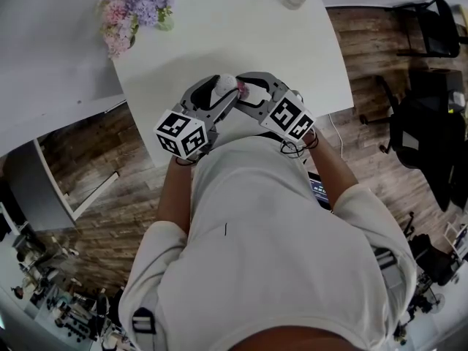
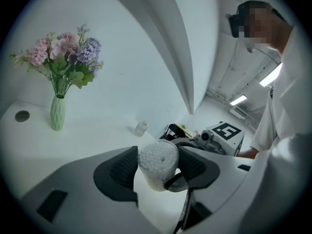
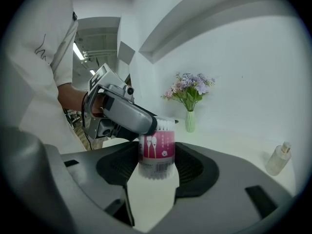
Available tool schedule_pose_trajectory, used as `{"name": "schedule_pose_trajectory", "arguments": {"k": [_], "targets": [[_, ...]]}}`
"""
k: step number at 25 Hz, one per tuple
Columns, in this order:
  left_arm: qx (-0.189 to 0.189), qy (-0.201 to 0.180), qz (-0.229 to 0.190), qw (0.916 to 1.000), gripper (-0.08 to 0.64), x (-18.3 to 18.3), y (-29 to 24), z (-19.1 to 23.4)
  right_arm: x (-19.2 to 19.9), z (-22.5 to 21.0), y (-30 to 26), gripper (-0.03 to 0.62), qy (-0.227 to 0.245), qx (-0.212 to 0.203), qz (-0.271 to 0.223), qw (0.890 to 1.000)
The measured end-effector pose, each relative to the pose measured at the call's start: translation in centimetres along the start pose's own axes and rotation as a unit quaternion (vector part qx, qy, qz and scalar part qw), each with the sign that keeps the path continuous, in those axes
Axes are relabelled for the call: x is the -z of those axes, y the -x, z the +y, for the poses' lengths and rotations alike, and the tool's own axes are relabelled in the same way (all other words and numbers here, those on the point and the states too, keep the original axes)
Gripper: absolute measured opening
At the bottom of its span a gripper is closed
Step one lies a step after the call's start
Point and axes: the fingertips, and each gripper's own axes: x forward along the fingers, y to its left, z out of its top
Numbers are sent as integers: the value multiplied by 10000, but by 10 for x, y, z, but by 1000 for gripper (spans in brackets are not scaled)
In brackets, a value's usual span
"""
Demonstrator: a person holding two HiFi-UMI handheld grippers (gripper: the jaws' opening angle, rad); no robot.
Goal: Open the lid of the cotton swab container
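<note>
The clear, glossy plastic cotton swab container [image 3: 157, 172] wears a pink paper label [image 3: 157, 147] — soft white cotton tips [image 2: 157, 156] show through. Smooth matt white table [image 1: 219, 50]; grained brown wood-plank floor [image 1: 95, 167].

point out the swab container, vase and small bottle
swab container [image 3: 157, 152], right gripper view, pink label
vase [image 2: 57, 113], left gripper view, green body
small bottle [image 3: 278, 162], right gripper view, clear body
</note>
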Motion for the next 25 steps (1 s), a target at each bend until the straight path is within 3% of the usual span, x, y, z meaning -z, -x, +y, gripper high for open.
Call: {"name": "schedule_pose_trajectory", "arguments": {"k": [5, 12, 21, 25], "targets": [[153, 563, -212, 9981, 265, -5, 4, 0, 3, 2, -3, 227, 338, 56, -14, 9994], [142, 939, -379, 9948, 270, -6, 6, 5, 7, 4, -7, 225, 408, 86, 0, 9991], [61, 929, -701, 9932, 270, -30, 18, 12, 6, 2, 1, 225, 372, 90, -132, 9992], [-197, 903, -836, 9922, 267, -37, 24, 25, 7, 5, 1, 224, 357, 44, -112, 9993]]}}
